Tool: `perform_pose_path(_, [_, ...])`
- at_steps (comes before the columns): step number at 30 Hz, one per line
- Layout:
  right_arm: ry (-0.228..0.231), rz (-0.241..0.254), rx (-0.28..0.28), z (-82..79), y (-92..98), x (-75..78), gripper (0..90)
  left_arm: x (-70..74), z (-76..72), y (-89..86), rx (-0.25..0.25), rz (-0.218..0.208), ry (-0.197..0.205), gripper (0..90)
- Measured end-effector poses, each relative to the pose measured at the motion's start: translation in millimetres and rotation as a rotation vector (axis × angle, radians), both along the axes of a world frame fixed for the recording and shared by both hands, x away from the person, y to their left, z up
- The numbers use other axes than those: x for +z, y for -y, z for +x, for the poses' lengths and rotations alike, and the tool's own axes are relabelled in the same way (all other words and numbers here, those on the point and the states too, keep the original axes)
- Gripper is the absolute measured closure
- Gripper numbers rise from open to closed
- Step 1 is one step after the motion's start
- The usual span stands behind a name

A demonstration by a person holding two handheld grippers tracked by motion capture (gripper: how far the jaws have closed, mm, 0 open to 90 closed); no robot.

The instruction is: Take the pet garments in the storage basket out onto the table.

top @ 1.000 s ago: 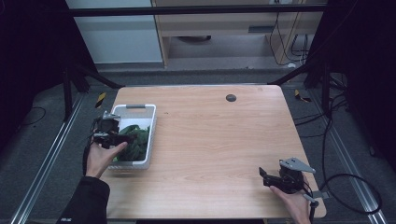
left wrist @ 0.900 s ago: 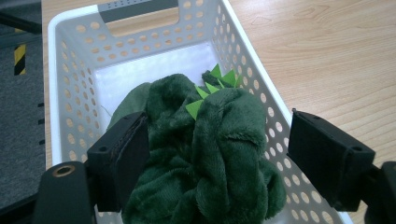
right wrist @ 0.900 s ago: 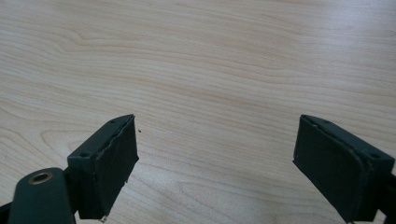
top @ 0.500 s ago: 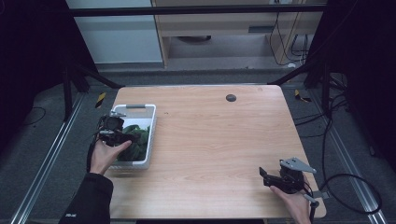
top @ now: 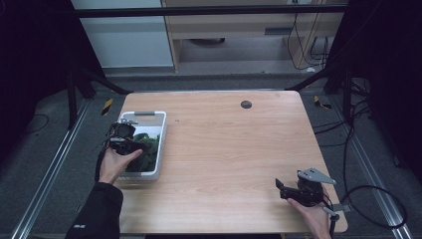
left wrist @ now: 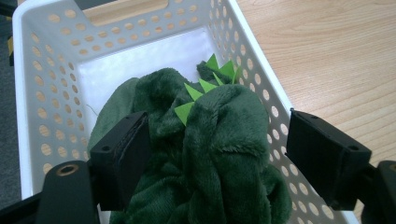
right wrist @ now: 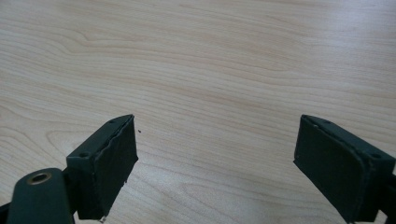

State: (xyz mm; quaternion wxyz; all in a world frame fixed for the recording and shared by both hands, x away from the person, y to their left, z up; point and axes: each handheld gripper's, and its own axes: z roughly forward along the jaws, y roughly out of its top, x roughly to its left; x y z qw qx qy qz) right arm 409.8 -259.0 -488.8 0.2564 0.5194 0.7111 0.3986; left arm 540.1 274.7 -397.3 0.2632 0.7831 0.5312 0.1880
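A dark green plush toy (left wrist: 219, 154) with light green spikes lies in a white perforated basket (left wrist: 56, 56) at the table's left side. My left gripper (left wrist: 219, 140) is open, its jaws standing on either side of the toy's bulk, down inside the basket. In the high view the left gripper (top: 130, 144) sits over the basket (top: 160, 149), with the toy (top: 149, 147) showing beside it. At the table's near right corner my right gripper (top: 280, 185) is open and empty; in its own view the right gripper (right wrist: 217, 154) hangs low over bare wood.
The wooden table (top: 229, 149) has a small dark round cap (top: 246, 104) near its far edge. Dark floor and metal frame rails surround the table. A cable (top: 368, 199) trails off the right gripper past the table's right edge.
The left gripper has shifted slightly farther over the basket, toward the toy. The right gripper has stayed put.
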Motion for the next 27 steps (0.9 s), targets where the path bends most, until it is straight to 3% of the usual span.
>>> perform_pose_path(9, [-0.002,-0.002,0.006,0.3,0.4,-0.2,13.0,-5.3,4.1,4.9,-0.020,0.019,-0.031,24.0])
perform_pose_path(27, [-0.012,-0.007,0.011,1.6,0.3,-1.4,12.0,-23.2,5.8,2.5,-0.009,0.038,-0.102,31.1])
